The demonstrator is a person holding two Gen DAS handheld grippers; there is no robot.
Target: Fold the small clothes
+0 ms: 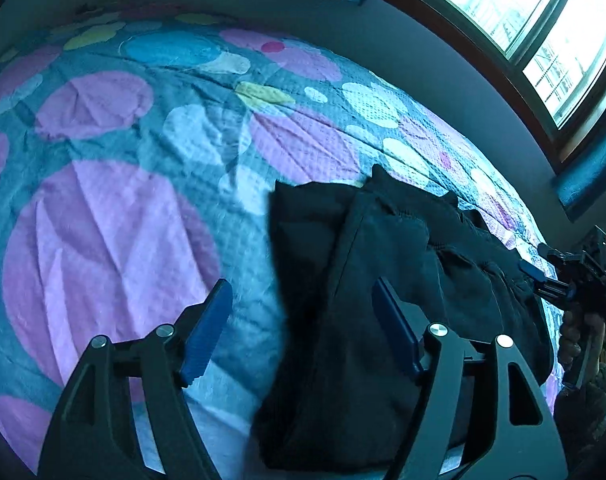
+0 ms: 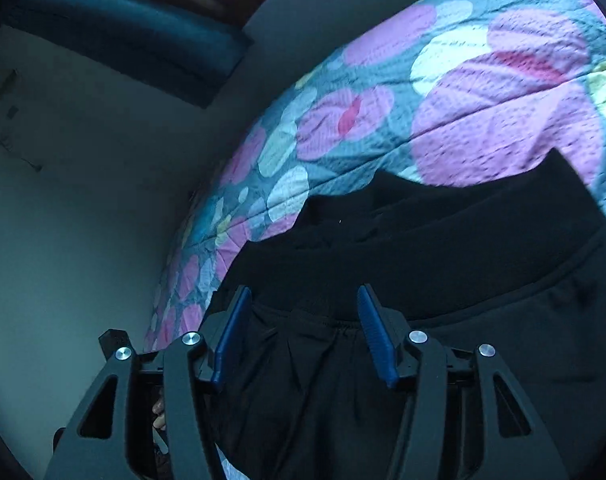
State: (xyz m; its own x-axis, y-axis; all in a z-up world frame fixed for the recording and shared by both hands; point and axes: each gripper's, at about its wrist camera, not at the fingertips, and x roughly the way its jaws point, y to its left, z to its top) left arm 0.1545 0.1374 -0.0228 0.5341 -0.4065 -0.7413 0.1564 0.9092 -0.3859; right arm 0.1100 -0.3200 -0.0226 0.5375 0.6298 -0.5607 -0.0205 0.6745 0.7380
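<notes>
A black garment (image 1: 387, 248) lies folded over itself on the bedspread (image 1: 115, 216). My left gripper (image 1: 303, 322) hangs over the garment's left edge, open; its right finger (image 1: 395, 332) is above the cloth and its left finger (image 1: 207, 332) above the bedspread. Nothing is pinched. At the far right of the left wrist view my right gripper (image 1: 543, 276) sits at the garment's other end with a hand under it. In the right wrist view the right gripper (image 2: 303, 320) is open over the gathered elastic waistband of the black garment (image 2: 443, 248), its pads apart from the cloth.
The bedspread (image 2: 483, 120) has large pink, white and blue dots and runs to a grey wall (image 1: 443, 80). A bright window (image 1: 523, 12) sits above it. A dark cushion (image 2: 143, 56) lies under the window.
</notes>
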